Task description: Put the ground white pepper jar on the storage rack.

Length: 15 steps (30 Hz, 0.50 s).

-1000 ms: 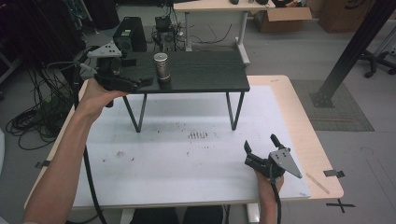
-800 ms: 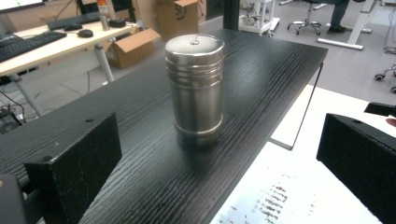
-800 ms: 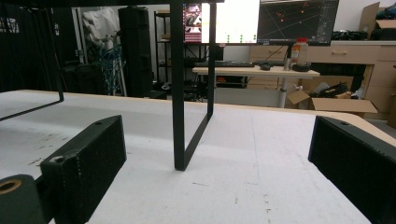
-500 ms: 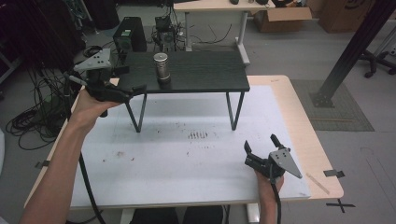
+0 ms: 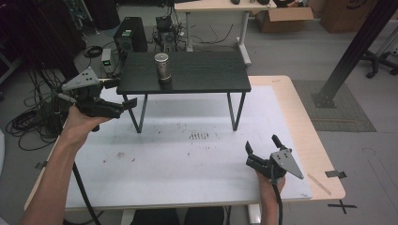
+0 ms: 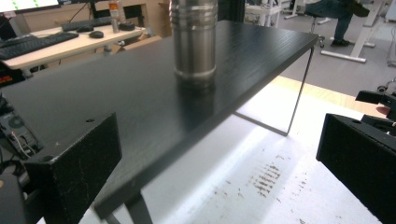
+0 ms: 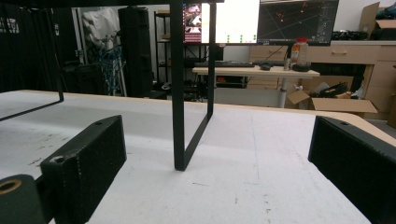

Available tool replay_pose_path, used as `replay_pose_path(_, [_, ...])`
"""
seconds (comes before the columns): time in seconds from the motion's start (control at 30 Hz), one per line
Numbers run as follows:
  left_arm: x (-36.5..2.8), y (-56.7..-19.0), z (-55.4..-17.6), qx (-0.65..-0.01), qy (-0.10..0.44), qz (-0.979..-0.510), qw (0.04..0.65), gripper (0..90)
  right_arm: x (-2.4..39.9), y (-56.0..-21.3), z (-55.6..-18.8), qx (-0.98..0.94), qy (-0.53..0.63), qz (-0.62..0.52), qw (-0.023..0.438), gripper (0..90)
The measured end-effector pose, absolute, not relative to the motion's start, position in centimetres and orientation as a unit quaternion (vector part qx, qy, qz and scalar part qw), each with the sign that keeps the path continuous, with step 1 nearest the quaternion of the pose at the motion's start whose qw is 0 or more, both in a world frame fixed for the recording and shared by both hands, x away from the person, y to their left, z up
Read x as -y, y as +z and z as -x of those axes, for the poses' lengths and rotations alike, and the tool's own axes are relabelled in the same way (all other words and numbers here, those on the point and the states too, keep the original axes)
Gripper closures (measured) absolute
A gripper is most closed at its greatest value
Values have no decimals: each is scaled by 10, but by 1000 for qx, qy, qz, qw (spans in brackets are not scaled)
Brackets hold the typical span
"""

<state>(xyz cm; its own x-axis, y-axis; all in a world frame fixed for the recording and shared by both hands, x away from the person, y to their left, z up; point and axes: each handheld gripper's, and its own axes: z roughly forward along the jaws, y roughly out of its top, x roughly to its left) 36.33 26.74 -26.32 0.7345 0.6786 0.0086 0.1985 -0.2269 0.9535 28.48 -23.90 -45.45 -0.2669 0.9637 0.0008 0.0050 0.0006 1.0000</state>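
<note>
My left gripper (image 5: 123, 93) hangs at the left end of the black shelf (image 5: 202, 75), its jaws spread wide with nothing between them but the shelf's corner edge, which they do not touch. My right gripper (image 5: 261, 151) rests low over the white desk (image 5: 187, 159) near its right front, jaws equally wide and empty, aimed at the shelf's leg (image 7: 177, 93). The steel tumbler (image 5: 162, 67) stands upright on the shelf, well apart from both.
</note>
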Motion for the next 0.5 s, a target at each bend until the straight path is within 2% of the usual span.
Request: replay_pose_path(0.5, [-287, -296, -347, -309, 230, -737, 556, 4, 239, -454, -285, -564, 561, -429, 427, 39])
